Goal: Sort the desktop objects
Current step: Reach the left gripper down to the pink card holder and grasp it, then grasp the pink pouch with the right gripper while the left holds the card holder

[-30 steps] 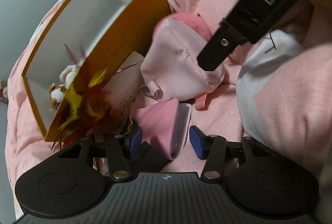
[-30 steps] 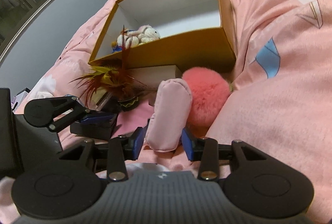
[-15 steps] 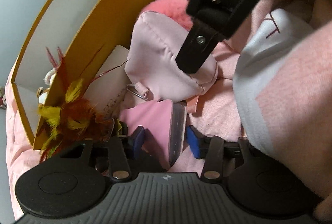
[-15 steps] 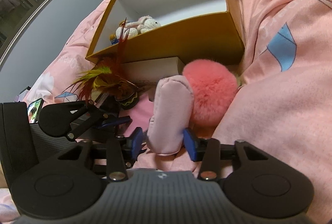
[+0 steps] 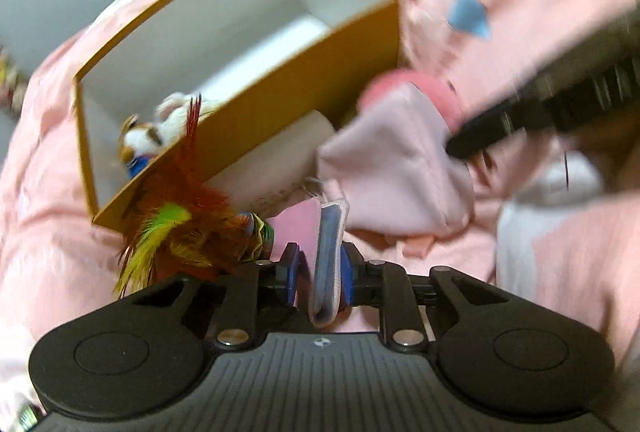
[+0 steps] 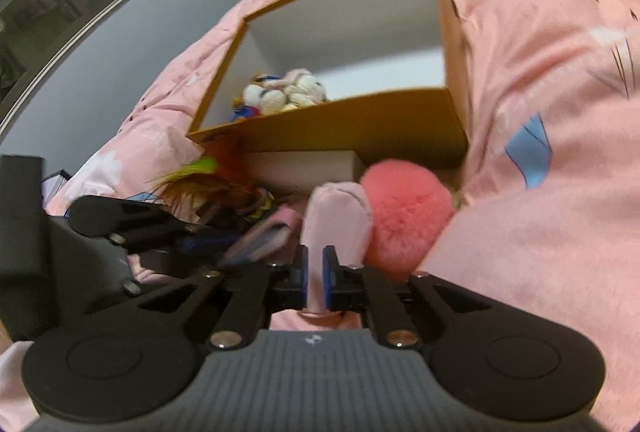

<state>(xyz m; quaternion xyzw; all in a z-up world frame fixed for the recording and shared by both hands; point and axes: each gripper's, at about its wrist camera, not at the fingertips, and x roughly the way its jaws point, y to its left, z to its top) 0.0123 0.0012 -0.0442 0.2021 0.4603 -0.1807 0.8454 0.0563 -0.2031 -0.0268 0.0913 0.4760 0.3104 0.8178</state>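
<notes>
My left gripper [image 5: 319, 272] has its jaws closing, and the blue pads press both sides of a pink wallet [image 5: 325, 232] standing on edge between them. In the right wrist view the same wallet [image 6: 262, 236] sits in the left gripper [image 6: 208, 244]. My right gripper [image 6: 316, 278] is also closing and pinches the lower end of a pale pink fabric pouch [image 6: 336, 228], which lies against a fluffy pink pompom [image 6: 404, 212]. The left wrist view shows the pouch [image 5: 400, 168] with a black finger [image 5: 492, 132] of the right gripper on it.
An open yellow box [image 6: 340, 124] with a white inside lies just behind, with plush toys [image 6: 280, 92] in its corner. A feathered toy [image 5: 180, 228] and a white flat box [image 6: 300, 168] lie at its front wall. Pink bedding [image 6: 540, 72] is all around.
The left jaws have narrowed onto the pink wallet, and the gripper has rolled and risen with it. The right jaws have squeezed in on the pouch, with the hand staying in place.
</notes>
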